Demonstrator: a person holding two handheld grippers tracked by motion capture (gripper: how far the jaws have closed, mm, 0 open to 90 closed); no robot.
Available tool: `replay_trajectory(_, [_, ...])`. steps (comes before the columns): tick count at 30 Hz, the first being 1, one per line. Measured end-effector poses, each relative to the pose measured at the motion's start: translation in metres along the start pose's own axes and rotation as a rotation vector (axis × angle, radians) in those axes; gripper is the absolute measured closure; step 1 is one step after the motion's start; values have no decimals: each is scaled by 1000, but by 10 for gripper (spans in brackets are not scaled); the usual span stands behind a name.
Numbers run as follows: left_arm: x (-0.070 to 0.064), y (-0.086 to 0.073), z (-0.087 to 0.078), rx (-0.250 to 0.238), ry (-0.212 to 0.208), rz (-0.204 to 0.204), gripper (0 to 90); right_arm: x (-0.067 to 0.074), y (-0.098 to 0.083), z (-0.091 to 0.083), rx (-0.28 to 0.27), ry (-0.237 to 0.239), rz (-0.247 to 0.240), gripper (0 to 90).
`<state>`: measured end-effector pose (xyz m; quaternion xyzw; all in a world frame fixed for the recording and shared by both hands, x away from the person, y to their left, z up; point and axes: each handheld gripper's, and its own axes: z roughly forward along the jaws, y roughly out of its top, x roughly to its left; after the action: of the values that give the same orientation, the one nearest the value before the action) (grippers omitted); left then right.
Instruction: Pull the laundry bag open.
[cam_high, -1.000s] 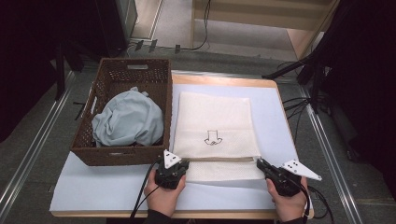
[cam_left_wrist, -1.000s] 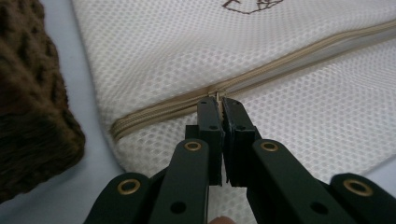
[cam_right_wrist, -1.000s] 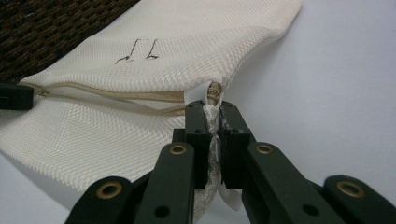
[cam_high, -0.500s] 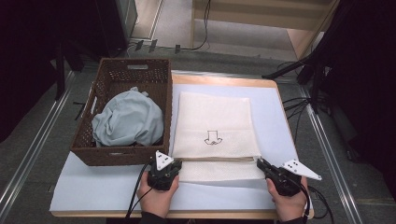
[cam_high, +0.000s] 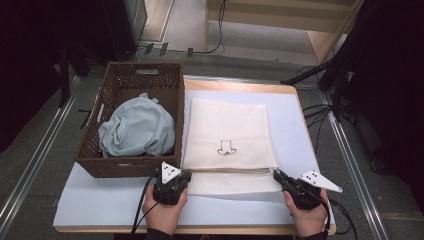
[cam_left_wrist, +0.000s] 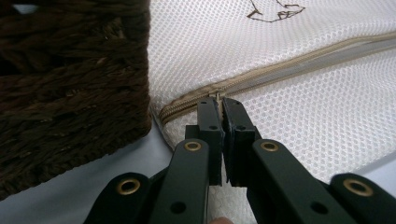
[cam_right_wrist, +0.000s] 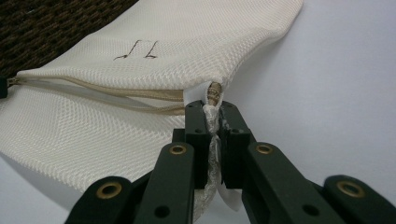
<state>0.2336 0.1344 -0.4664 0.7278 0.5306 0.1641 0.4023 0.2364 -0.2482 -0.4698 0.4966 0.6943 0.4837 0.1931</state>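
Observation:
A white mesh laundry bag (cam_high: 227, 130) with a small drawn arrow lies flat on the table, its tan zipper (cam_high: 230, 171) running along the near edge. My left gripper (cam_high: 186, 174) sits at the zipper's left end, right beside the basket. In the left gripper view its jaws (cam_left_wrist: 219, 100) are shut on the zipper pull, and the zipper (cam_left_wrist: 299, 63) gapes open to the right. My right gripper (cam_high: 276, 173) holds the bag's right corner. In the right gripper view its jaws (cam_right_wrist: 212, 105) are shut on a bunch of mesh and a white tab at the zipper's end (cam_right_wrist: 107, 88).
A dark wicker basket (cam_high: 107, 167) stands left of the bag with a crumpled light blue cloth (cam_high: 137, 125) inside it. A pale blue mat (cam_high: 100, 200) covers the wooden table. Cables trail on the floor around the table.
My left gripper has slid a little to the left along the zipper, toward the basket. The right gripper and the bag's corner have stayed put.

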Motion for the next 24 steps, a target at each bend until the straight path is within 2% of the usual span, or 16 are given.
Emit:
replay_trajectory(3, [1, 0, -2, 5, 7, -1, 878, 1, 0, 1, 1, 1, 0, 851])
replay_trajectory(4, [2, -1, -3, -4, 43, 6, 878, 2, 0, 1, 3, 1, -1, 851])
replay_trajectory(5, [6, -2, -5, -9, 23, -8, 878, 1, 0, 1, 5, -30, -14, 851])
replay_trajectory(6, [10, -2, -7, -7, 33, -19, 878, -1, 0, 1, 2, -9, 2, 852])
replay_trajectory(7, [14, -3, -9, -9, 22, -33, 878, -4, 0, 0, 4, -23, 12, 852])
replay_trajectory(8, [17, -4, -10, -10, 14, -37, 878, -6, 0, 0, 1, -11, 22, 851])
replay_trajectory(11, [16, -7, -14, -9, 39, -12, 878, -5, -1, 2, 7, -6, 19, 851])
replay_trajectory(18, [22, -8, -18, -17, 37, -18, 878, 1, -2, 5, 17, 3, -4, 851])
replay_trajectory(24, [18, -9, -14, -28, 33, -9, 878, -5, -7, 11, 60, -3, 17, 847])
